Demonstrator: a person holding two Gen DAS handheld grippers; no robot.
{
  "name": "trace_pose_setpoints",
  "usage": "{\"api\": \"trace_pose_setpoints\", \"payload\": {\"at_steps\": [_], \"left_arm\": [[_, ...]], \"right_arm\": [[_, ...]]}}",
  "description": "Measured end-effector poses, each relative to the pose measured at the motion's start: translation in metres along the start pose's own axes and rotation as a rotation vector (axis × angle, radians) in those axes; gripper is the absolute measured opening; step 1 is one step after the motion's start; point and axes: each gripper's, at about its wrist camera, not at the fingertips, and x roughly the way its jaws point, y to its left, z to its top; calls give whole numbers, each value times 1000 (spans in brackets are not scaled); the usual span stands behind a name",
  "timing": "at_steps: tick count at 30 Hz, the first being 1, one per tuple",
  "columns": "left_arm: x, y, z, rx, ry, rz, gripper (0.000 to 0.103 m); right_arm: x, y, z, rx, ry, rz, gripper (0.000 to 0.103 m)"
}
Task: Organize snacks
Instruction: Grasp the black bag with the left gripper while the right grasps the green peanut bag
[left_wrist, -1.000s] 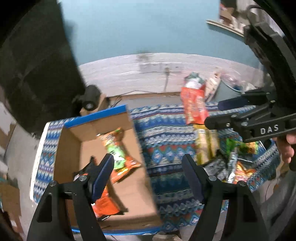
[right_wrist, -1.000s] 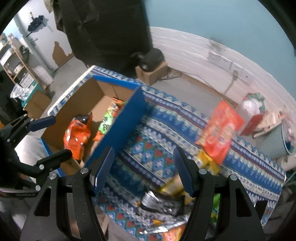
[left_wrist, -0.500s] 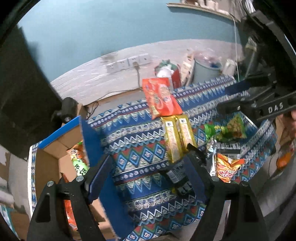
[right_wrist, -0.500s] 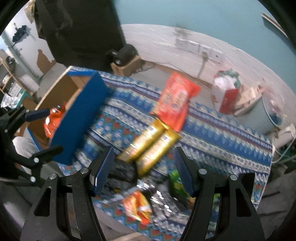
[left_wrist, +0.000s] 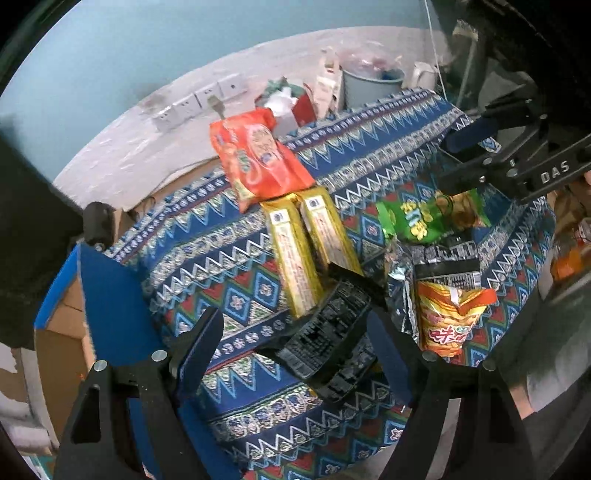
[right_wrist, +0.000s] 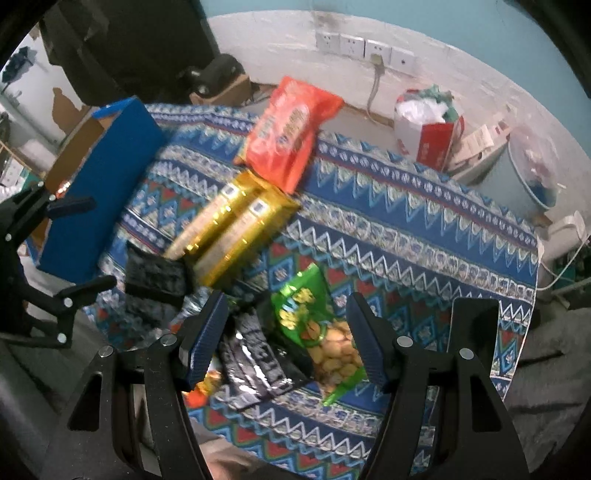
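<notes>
Snacks lie on a patterned blue cloth (left_wrist: 207, 236). A black packet (left_wrist: 325, 332) lies between the fingers of my open left gripper (left_wrist: 295, 350), which hovers above it. Beyond it are two gold boxes (left_wrist: 306, 251), an orange-red bag (left_wrist: 258, 162), a green bag (left_wrist: 424, 218) and an orange chip bag (left_wrist: 448, 317). My open right gripper (right_wrist: 286, 339) hovers over the green bag (right_wrist: 314, 325) and a dark foil packet (right_wrist: 255, 354). The gold boxes (right_wrist: 236, 229) and orange-red bag (right_wrist: 288, 136) lie further off. A blue-edged cardboard box (left_wrist: 92, 306) stands at the left.
The cardboard box (right_wrist: 99, 184) shows at the left of the right wrist view. Behind the table are a white wall with sockets (right_wrist: 365, 48), a red and white bag (right_wrist: 424, 122) and a grey bin (left_wrist: 369, 85). The cloth's right edge (right_wrist: 532, 280) drops off.
Both grippers have swung right, away from the cardboard box and over the snack pile. The left now hovers over the black packet, the right over the green bag. Both stay open.
</notes>
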Motion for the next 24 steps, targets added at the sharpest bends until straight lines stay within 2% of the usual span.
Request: {"api": "trace_pose_setpoints", "payload": {"at_steps": [12, 16, 21, 24], "left_arm": [[29, -13, -15, 98, 46, -33, 81], [40, -17, -20, 132, 56, -26, 81], [48, -26, -17, 152, 66, -20, 81], [52, -32, -14, 178, 63, -11, 85]], "right_arm": [[61, -15, -15, -55, 130, 6, 67], [73, -17, -25, -64, 179, -3, 54], [79, -21, -32, -31, 190, -11, 53], [83, -21, -35, -19, 193, -26, 53]]}}
